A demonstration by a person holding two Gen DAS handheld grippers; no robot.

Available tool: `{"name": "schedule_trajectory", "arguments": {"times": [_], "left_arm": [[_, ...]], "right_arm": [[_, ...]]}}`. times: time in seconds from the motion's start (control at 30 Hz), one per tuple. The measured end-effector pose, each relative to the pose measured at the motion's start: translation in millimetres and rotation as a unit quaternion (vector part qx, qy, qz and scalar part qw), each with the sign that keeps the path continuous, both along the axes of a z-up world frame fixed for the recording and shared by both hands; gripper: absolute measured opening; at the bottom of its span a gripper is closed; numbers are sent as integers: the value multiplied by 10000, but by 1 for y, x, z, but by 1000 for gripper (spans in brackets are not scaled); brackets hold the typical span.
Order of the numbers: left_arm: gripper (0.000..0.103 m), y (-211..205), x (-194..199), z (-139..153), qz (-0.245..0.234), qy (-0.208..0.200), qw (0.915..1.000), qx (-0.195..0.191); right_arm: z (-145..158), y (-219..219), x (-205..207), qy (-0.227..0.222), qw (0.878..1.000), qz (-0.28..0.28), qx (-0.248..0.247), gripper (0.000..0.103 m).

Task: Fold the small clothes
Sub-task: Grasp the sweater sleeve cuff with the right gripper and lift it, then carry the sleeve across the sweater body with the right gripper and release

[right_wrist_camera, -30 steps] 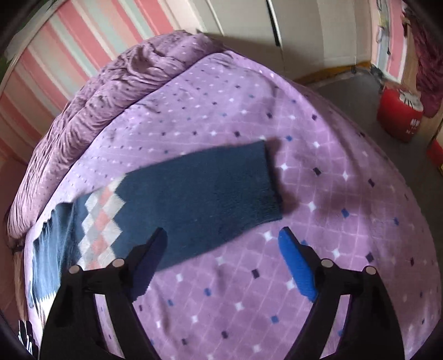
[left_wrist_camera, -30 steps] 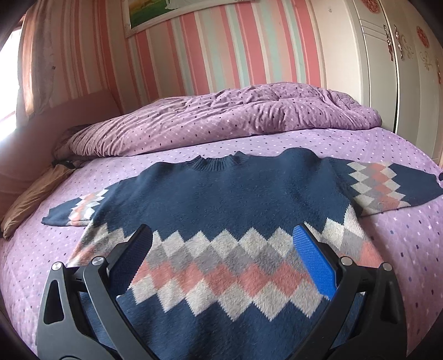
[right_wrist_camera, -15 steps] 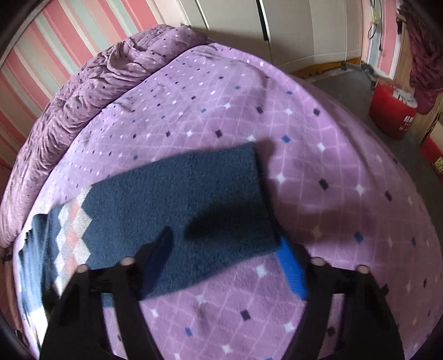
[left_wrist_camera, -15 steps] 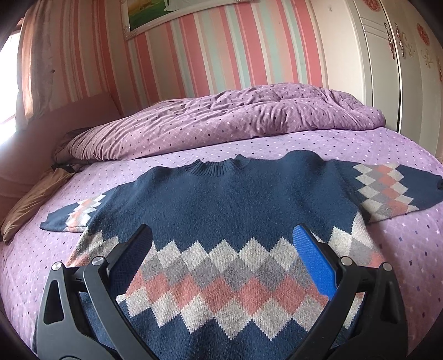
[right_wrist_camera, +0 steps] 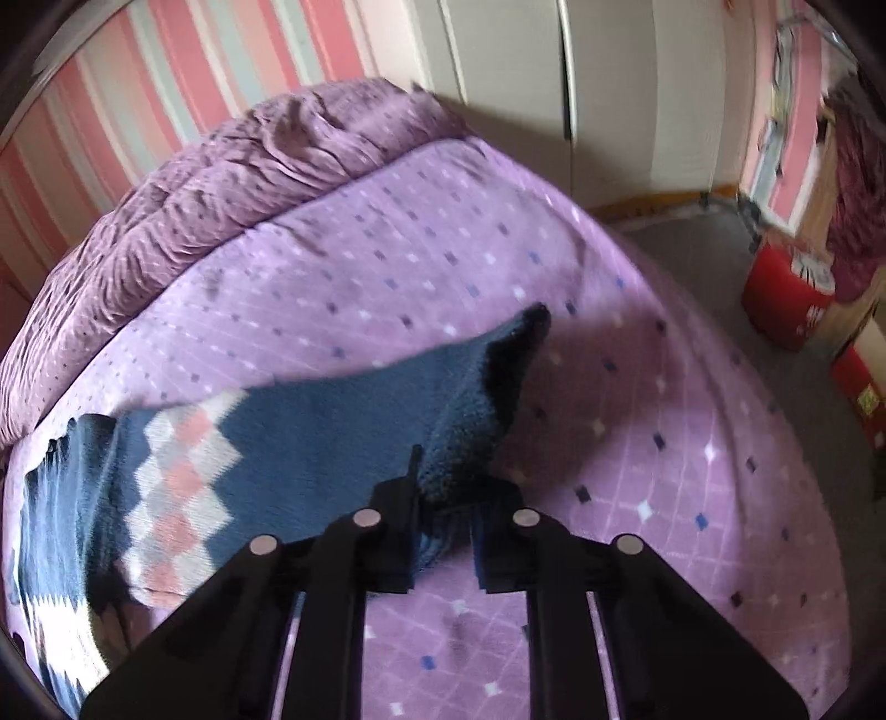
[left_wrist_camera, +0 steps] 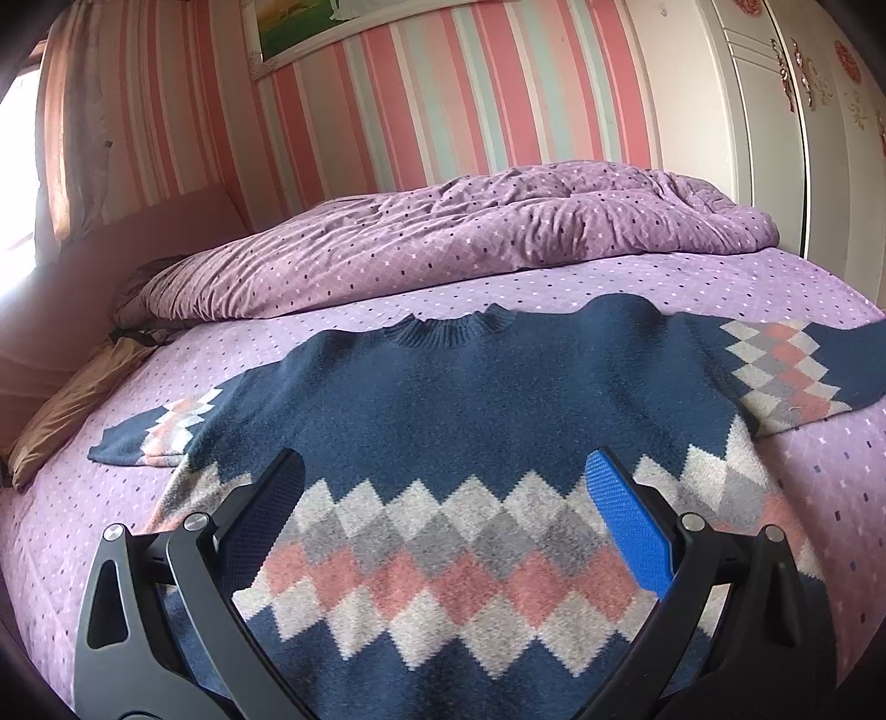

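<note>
The sweater's (left_wrist_camera: 443,421) hem runs off the bottom edge in the left view, and the frame (left_wrist_camera: 288,33) is cropped at the top. Right view is smeared: the cuff (right_wrist_camera: 443,482) vanishes between the gripper's (right_wrist_camera: 443,554) pads (contact unreadable).

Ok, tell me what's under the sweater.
The navy argyle sweater lies spread on the purple dotted bedsheet, which shows all around it. The right gripper pinches the sleeve cuff up. Whatever lies beneath the sweater's body is covered.
</note>
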State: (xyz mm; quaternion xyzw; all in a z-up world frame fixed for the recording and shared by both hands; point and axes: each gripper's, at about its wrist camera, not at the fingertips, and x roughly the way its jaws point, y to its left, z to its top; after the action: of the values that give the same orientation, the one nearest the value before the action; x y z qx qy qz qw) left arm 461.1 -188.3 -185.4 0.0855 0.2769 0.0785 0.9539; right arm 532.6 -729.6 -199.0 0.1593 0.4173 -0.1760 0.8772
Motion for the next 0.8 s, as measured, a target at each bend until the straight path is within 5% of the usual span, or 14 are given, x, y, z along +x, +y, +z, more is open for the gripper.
{"name": "schedule_trajectory", "arguments": {"times": [0.43,0.6,0.8], "left_arm": [[100,82,-11,18,155,59,9998,-53],[100,119,-5,22,191,120,9997,54],[100,185,-12,32,257,78,9993,-242]], "right_arm": [[114,163,36,-450,9897,1116,-770,13],[130,247,51,-554,9831,1522,-853,13],[133,341,66,-633,9763,1883,-864,13]]}}
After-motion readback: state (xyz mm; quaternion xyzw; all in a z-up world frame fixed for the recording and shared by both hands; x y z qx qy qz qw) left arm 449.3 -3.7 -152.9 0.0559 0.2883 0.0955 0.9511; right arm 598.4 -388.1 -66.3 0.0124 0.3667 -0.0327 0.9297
